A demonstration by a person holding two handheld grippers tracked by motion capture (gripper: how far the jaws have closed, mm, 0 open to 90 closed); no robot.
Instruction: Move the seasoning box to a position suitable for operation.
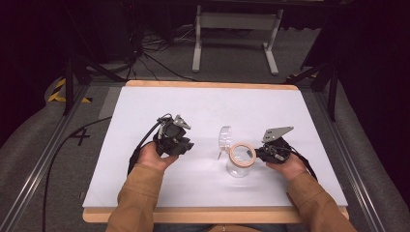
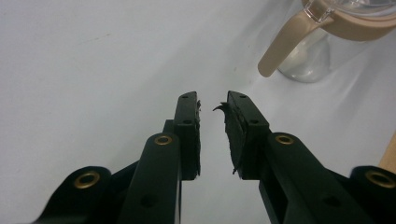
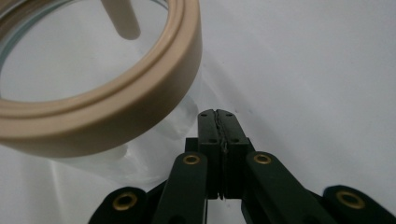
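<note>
Pressed together, the right gripper point(image 3: 218, 113) is held just beside the glass jar point(image 1: 240, 162) with its tan rim. Well apart, the left gripper point(image 2: 212, 103) is held slightly open, empty.

The glass jar point(image 1: 240, 162) with its tan rim stands as the sole obstacle on the white table point(image 1: 203, 106), its clear flip lid point(image 1: 225, 137) tipped open toward 11 o'clock. The right gripper point(image 1: 261, 153) crowds its 3 o'clock side; bare tabletop lies open toward 9 and 12 o'clock.
</note>
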